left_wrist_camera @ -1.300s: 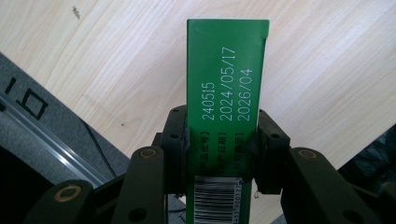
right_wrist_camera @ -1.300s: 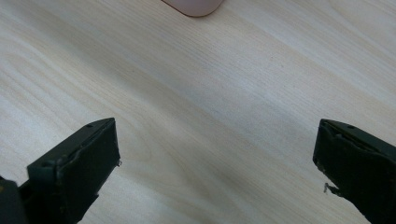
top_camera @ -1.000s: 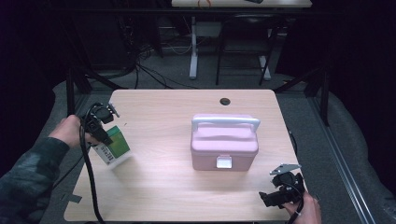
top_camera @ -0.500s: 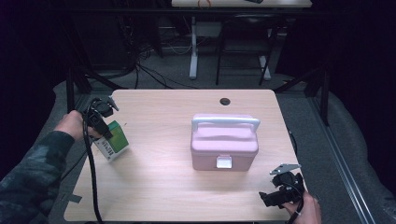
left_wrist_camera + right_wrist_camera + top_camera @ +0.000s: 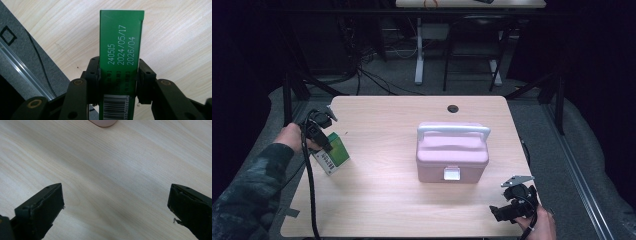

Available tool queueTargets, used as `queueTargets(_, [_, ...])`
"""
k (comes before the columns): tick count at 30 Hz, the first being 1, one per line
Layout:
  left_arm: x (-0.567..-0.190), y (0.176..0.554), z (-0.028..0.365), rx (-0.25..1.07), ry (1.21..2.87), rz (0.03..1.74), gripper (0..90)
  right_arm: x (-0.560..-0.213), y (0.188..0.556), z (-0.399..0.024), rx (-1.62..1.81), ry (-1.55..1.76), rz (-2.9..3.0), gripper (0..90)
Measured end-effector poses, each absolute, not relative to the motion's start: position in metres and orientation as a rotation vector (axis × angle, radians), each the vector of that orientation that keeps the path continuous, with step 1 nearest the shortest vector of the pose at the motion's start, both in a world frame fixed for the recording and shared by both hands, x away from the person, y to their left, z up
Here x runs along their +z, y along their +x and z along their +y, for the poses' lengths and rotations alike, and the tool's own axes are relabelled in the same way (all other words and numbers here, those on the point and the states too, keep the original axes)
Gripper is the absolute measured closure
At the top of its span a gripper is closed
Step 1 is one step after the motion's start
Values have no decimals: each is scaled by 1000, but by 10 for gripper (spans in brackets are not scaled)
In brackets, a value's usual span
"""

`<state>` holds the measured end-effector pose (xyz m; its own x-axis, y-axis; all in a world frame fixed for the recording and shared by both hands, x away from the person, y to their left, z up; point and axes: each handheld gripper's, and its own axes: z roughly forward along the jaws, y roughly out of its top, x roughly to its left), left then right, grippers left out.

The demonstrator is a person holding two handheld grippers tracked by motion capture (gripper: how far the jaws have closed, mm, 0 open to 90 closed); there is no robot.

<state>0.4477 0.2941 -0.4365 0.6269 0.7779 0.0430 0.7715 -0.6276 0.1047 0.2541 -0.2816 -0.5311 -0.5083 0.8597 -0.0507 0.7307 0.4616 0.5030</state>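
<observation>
Green cardboard sits between the jaws of the left gripper point(image 5: 118, 82): a slim green carton point(image 5: 121, 45) printed with white date codes and a barcode, its long axis running straight out along the jaws and away over the pale wood table point(image 5: 180, 37). The jaws have just been opening a little with the carton between them; the pads stand close against its 2 narrow sides, though I cannot tell whether they press on it. In the high view the left gripper point(image 5: 323, 142) and carton point(image 5: 333, 152) sit near the table's left edge, the carton apparently resting there. The right gripper point(image 5: 116, 210) hangs with its 2 jaws wide apart over bare wood at the near right corner. Farther off, mid-table, stands a pink lidded box point(image 5: 452, 155) with a white handle, its latch shut. Judging by position, the left hand is the nearer one to the carton, the right hand nearer to the box.
</observation>
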Motion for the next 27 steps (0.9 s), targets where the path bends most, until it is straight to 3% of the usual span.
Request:
queueTargets(1, [-437,447,295,117,2764,1323,589,-531,254,-282,617,1358,2416,0])
queueTargets(2, [-438,447,295,114,2756,1323,497,-531,254,-281,616,1356,2417,0])
queueTargets(10, [-439,444,302,108,2713,1329,249,-530,254,-282,623,1360,2413,0])
queueTargets(17, [-433,440,307,132,2672,1329,152,-530,254,-282,627,1362,2409,0])
queueTargets(27, [-396,427,306,245,2570,1305,5,-516,259,-289,749,1416,2377,0])
